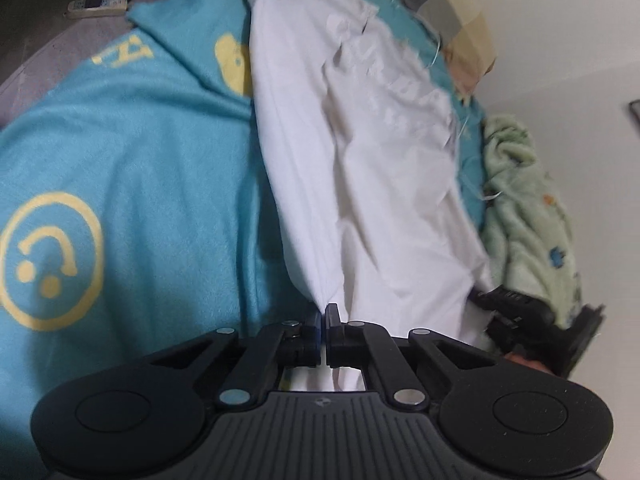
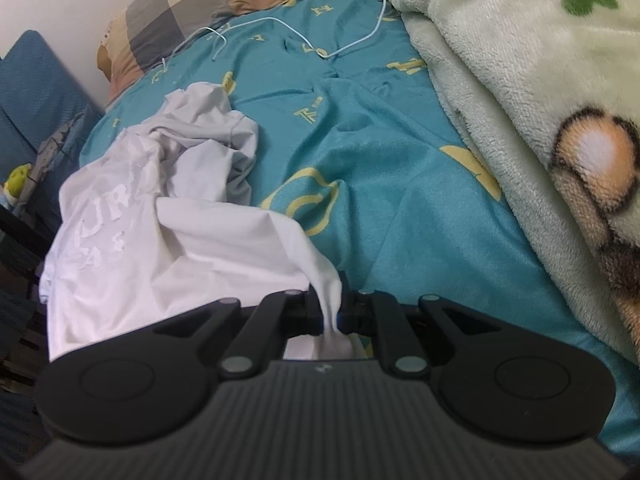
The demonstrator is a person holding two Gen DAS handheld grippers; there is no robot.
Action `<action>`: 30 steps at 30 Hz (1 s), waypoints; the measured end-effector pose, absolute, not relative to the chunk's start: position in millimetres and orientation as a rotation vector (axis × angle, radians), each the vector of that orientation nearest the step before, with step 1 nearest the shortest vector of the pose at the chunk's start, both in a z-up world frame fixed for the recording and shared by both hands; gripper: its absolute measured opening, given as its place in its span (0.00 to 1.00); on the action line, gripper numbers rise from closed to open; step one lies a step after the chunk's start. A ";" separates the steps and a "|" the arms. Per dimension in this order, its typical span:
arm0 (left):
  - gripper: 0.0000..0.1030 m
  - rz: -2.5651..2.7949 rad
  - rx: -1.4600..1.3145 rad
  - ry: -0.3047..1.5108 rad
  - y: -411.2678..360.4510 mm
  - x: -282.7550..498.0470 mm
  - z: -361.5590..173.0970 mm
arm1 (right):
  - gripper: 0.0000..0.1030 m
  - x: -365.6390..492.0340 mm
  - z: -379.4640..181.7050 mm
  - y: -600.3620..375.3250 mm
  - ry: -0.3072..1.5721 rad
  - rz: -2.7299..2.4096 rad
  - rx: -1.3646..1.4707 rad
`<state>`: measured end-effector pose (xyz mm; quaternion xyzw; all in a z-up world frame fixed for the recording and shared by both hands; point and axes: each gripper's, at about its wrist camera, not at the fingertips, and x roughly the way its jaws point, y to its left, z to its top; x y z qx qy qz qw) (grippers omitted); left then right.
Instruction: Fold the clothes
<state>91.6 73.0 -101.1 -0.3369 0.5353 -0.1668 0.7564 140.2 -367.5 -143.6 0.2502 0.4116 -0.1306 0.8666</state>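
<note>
The shirt (image 2: 132, 216) is white with white lettering. The bedsheet (image 2: 360, 160) is teal with yellow letters and rings. The blanket (image 2: 520, 80) is pale green fleece. The pillow (image 2: 192, 12) is checked grey, tan and beige.

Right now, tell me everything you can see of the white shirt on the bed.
The white shirt is thin, soft-looking cloth with faint white lettering on it. It lies crumpled and unfolded on the teal bedsheet, bunched in folds toward the checked pillow. The left claw is shut on one edge and the right claw is shut on another, each pulling the cloth into a gathered point.
</note>
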 end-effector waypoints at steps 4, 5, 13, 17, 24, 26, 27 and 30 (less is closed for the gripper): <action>0.01 -0.319 -0.762 1.143 110.4 88.2 -65.2 | 0.08 138.0 -142.9 -368.1 0.868 -0.255 0.526; 0.00 -0.303 -0.763 1.141 120.0 87.7 -56.2 | 0.08 136.9 -143.0 -368.4 0.873 -0.247 0.537; 0.01 -0.055 -0.542 1.262 181.7 101.6 -33.8 | 0.08 124.7 -138.1 -341.3 0.948 -0.102 0.469; 0.01 -0.006 -0.449 1.317 167.6 111.4 -61.8 | 0.09 128.1 -142.3 -335.8 0.976 -0.081 0.445; 0.32 -0.028 -0.410 1.262 155.1 111.9 -60.3 | 0.11 125.5 -131.4 -341.8 0.931 -0.063 0.496; 0.43 -0.042 -0.351 1.205 146.0 107.8 -48.0 | 0.12 124.3 -127.5 -345.6 0.911 -0.052 0.544; 0.48 -0.050 -0.320 1.175 142.0 104.6 -40.4 | 0.14 123.6 -125.3 -347.4 0.901 -0.045 0.570; 0.56 -0.084 -0.256 1.083 125.3 98.6 -20.8 | 0.35 121.3 -114.8 -351.0 0.842 -0.030 0.624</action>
